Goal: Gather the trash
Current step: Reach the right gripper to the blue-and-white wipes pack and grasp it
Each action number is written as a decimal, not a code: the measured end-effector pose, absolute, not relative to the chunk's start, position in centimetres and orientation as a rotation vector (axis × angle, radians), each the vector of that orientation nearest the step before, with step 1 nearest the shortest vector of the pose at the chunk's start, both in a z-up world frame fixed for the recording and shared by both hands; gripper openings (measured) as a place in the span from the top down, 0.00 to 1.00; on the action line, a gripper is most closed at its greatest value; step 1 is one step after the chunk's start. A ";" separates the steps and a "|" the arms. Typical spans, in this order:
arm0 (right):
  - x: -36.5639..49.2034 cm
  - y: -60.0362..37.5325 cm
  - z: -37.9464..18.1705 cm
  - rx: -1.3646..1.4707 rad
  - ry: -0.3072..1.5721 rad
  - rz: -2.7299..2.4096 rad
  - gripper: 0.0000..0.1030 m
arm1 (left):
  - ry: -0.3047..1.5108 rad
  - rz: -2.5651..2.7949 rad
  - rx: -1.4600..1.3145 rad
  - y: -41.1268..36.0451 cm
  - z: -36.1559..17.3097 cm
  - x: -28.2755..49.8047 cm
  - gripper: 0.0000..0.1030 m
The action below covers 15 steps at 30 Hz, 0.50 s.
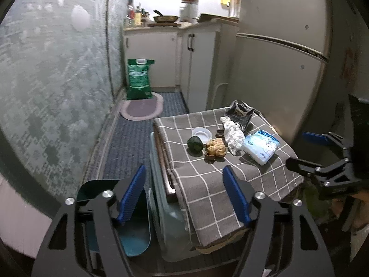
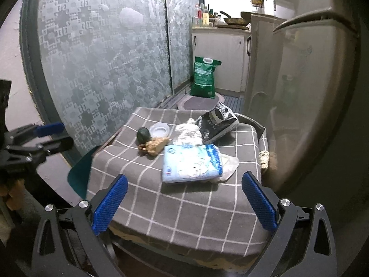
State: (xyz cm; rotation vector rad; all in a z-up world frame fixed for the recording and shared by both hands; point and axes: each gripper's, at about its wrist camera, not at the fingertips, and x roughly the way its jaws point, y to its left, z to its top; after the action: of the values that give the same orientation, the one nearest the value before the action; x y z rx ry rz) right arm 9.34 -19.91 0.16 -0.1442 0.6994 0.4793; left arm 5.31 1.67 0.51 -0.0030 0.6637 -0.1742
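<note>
We hold our left gripper [image 1: 184, 196] partly spread and our right gripper [image 2: 184, 202] spread wide, both empty, touching nothing. The trash, a tissue pack [image 2: 191, 162], crumpled paper [image 2: 189, 133] and black wrapper [image 2: 218, 121], lies on the checked worktop [image 2: 184, 219].

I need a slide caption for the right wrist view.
Open right gripper faces a checked table with tissue pack.

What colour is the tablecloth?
The tablecloth is grey with white checks, clearest in the right wrist view.
</note>
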 end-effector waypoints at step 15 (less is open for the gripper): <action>13.7 -17.7 -2.3 -0.281 0.748 0.428 0.03 | 0.765 -0.393 0.202 -1.4 -0.7 11.3 0.55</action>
State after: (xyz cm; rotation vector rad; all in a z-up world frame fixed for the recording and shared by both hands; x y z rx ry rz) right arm 13.73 -17.68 -2.31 -0.2805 0.7478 0.4281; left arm 11.32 -1.45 -0.70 0.2017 0.7654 -0.3926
